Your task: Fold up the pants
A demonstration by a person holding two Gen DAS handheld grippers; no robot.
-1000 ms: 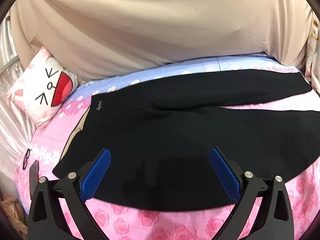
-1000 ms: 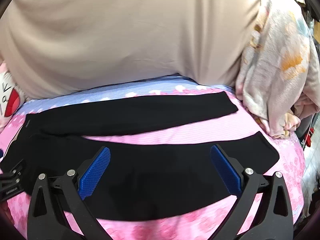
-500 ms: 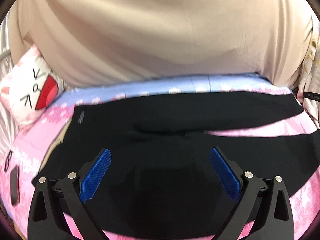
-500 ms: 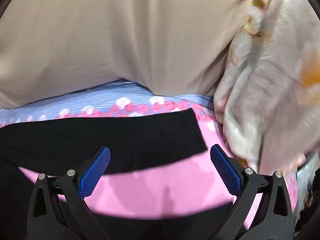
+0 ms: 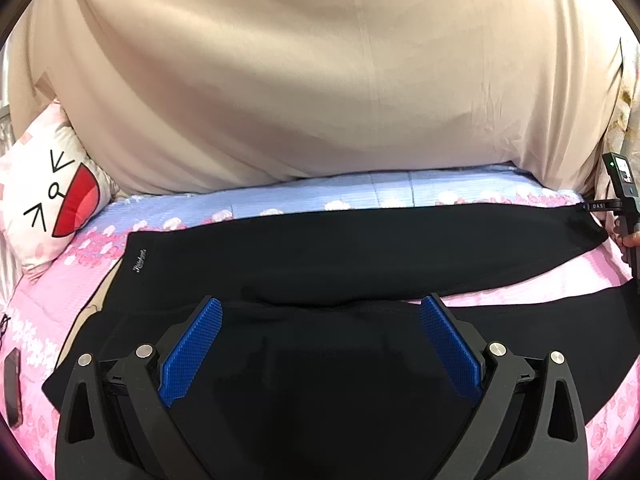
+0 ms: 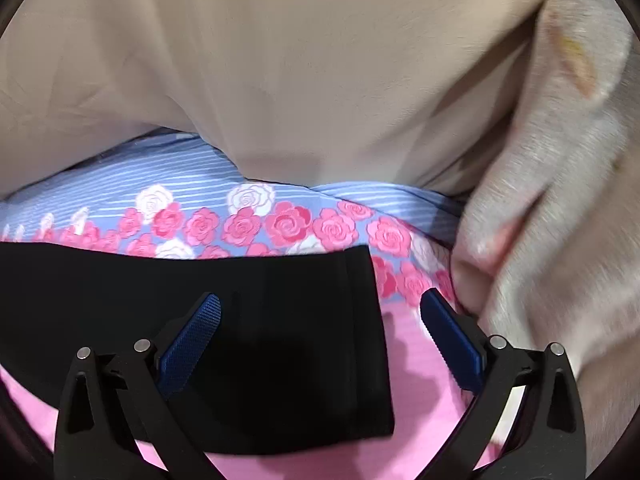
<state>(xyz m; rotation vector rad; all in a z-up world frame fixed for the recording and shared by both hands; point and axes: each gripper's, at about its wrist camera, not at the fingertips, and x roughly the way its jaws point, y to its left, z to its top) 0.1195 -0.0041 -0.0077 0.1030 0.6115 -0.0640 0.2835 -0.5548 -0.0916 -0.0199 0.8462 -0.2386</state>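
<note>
Black pants (image 5: pixel 360 256) lie flat on a pink rose-print bed sheet (image 5: pixel 568 276), waistband at the left, legs spread apart toward the right. My left gripper (image 5: pixel 320 344) is open and empty, hovering over the crotch area of the pants. My right gripper (image 6: pixel 320 336) is open and empty, low over the cuff end (image 6: pixel 320 320) of the far leg. The right gripper's body shows at the right edge of the left wrist view (image 5: pixel 624 200), beside that cuff.
A beige quilt (image 5: pixel 320 80) is piled along the back of the bed. A cat-face pillow (image 5: pixel 52 196) lies at the far left. A pale fleece blanket (image 6: pixel 560 200) crowds the right side by the cuff. A phone (image 5: pixel 11 384) lies at the left edge.
My right gripper has moved forward and right from the near leg to the far leg's cuff. My left gripper has moved forward over the pants toward the crotch.
</note>
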